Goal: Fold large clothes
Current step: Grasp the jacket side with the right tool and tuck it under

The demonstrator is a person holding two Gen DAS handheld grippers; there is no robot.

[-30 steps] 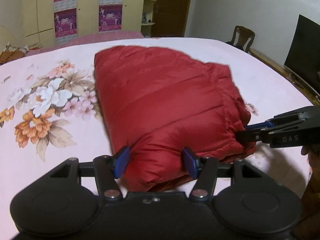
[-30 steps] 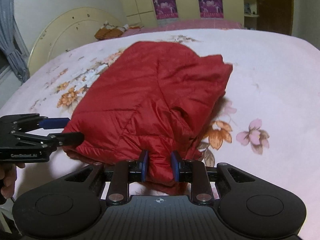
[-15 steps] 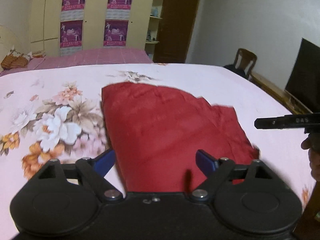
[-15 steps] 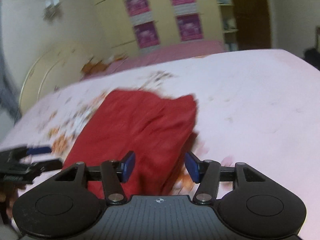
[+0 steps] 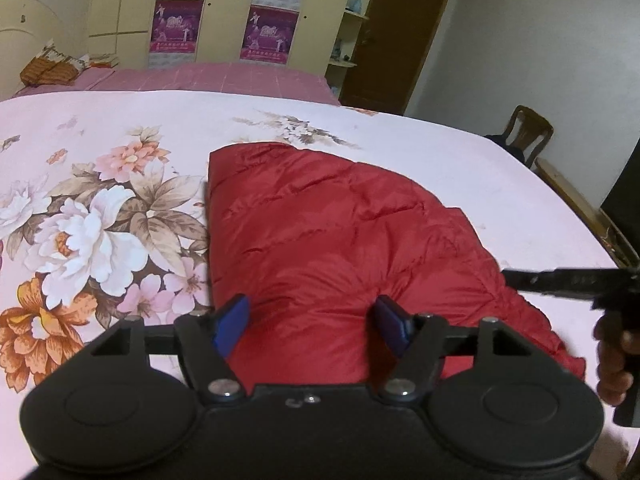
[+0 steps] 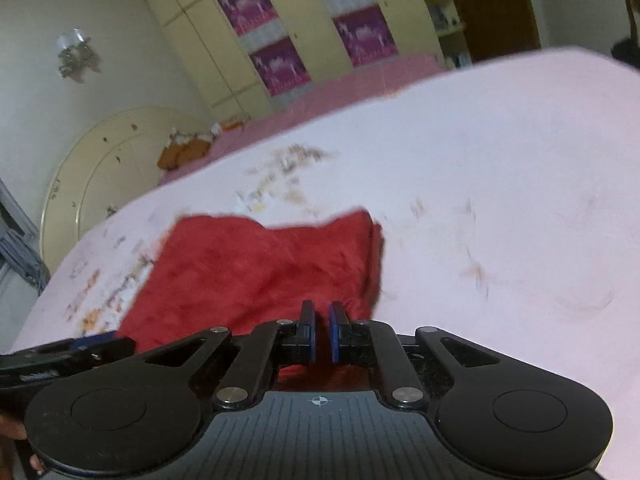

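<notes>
A red padded jacket [image 5: 332,240] lies folded into a thick rectangle on the pink floral bedsheet [image 5: 100,216]. My left gripper [image 5: 314,322] is open and empty, held above the jacket's near edge. My right gripper [image 6: 322,330] has its jaws nearly together with nothing between them, above the jacket's near edge [image 6: 256,276]. The right gripper also shows from the side in the left wrist view [image 5: 560,280], at the jacket's right side. The left gripper shows at the lower left of the right wrist view [image 6: 68,354]. The right wrist view is motion-blurred.
The bed's wooden edge [image 5: 580,204] runs along the right. A wooden chair [image 5: 526,134] stands beyond it. A second bed with a purple cover [image 5: 208,80] and wardrobes [image 5: 224,12] lie behind. A round headboard [image 6: 116,168] is at the left.
Both grippers let go of the jacket's near edge and lifted back. The left stays open. The right opened wide, then closed to a narrow gap. The jacket settled flat on the bed.
</notes>
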